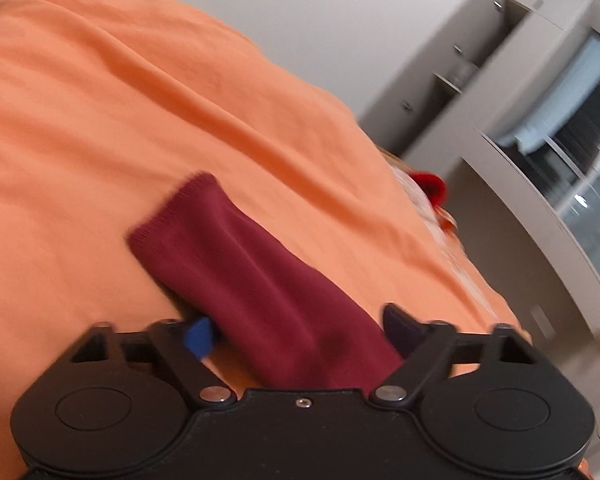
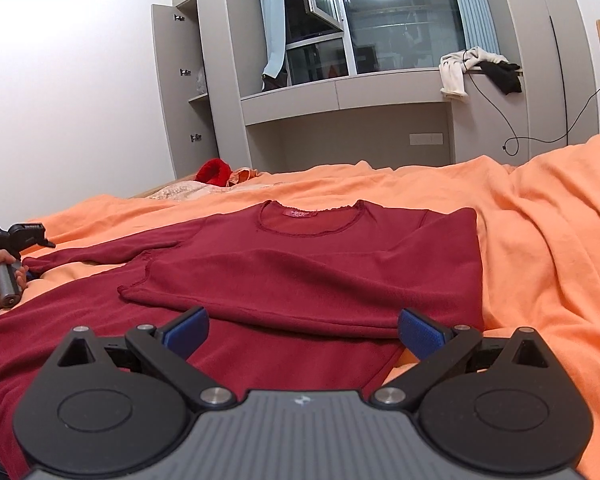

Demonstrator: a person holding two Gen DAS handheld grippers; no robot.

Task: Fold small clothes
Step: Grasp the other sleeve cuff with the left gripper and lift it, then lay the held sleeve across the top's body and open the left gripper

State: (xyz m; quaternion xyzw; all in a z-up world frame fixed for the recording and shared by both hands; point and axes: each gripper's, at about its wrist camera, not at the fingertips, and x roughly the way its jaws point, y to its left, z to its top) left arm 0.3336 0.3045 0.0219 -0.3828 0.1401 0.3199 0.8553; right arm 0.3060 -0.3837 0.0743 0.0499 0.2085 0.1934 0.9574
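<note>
A dark red top [image 2: 300, 264] is lying on an orange bedspread [image 2: 540, 240]. The left gripper [image 1: 296, 328], part-open, is straddling its sleeve [image 1: 236, 248]; blur is hiding any contact. The right gripper [image 2: 302, 330] is hovering wide, empty. Closing off-centre risks pinching the bedspread too.

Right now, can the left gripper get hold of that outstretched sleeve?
Probably yes: the sleeve already lies between the left gripper's jaws on the orange bedspread, nothing covering it; whether they pinch it yet is unclear.
</note>
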